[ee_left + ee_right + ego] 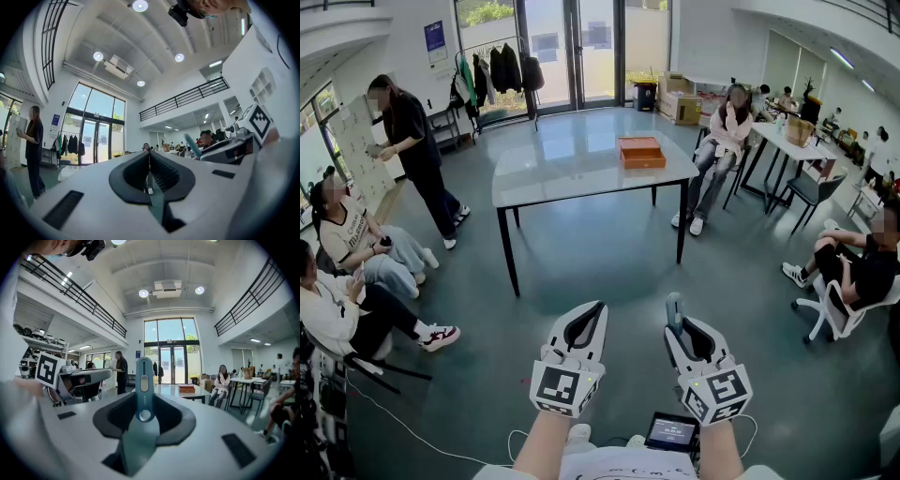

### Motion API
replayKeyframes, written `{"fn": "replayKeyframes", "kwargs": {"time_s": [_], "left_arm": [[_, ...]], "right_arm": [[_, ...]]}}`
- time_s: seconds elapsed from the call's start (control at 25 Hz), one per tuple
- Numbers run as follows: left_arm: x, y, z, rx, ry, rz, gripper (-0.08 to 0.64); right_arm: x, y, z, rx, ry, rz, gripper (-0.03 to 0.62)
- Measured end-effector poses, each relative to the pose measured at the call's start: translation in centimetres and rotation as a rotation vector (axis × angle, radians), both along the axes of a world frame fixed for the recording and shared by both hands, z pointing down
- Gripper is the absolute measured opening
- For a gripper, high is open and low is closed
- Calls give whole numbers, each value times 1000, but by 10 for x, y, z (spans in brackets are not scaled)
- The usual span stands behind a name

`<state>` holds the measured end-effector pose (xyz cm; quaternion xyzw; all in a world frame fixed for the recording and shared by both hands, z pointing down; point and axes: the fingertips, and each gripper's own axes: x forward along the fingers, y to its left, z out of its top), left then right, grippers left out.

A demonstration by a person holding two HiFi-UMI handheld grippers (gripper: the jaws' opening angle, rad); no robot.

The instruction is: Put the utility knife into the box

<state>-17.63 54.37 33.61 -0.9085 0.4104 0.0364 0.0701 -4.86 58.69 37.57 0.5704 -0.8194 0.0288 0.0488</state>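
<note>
At right, hand-held gripper (686, 330) clamps utility knife (144, 380)

A grey table (546, 173) stands on the glossy grey floor (600, 272). Behind it are glass doors (572, 52) and a coat rack (502, 67). Round ceiling lamps (143, 293) are lit.

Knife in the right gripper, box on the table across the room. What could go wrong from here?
1. The utility knife juts far past the right gripper; it might tilt or slip on the walk to the table.
2. The box is small and low, so the drop could miss it.
3. A seated person is close to that table, near the knife's path.
</note>
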Motion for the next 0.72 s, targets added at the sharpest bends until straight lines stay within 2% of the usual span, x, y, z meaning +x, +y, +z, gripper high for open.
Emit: {"fn": "replayKeyframes", "kwargs": {"time_s": [0.2,0.56,0.72], "left_arm": [[-25,-7,-6,9,-1,49,15],[-74,-50,-3,16,8,147,15],[-92,-67,-1,4,35,160,15]], "right_arm": [[-34,-7,-8,9,10,28,133],[-91,-44,-6,17,44,95,133],[-114,-56,-6,1,69,97,133]]}}
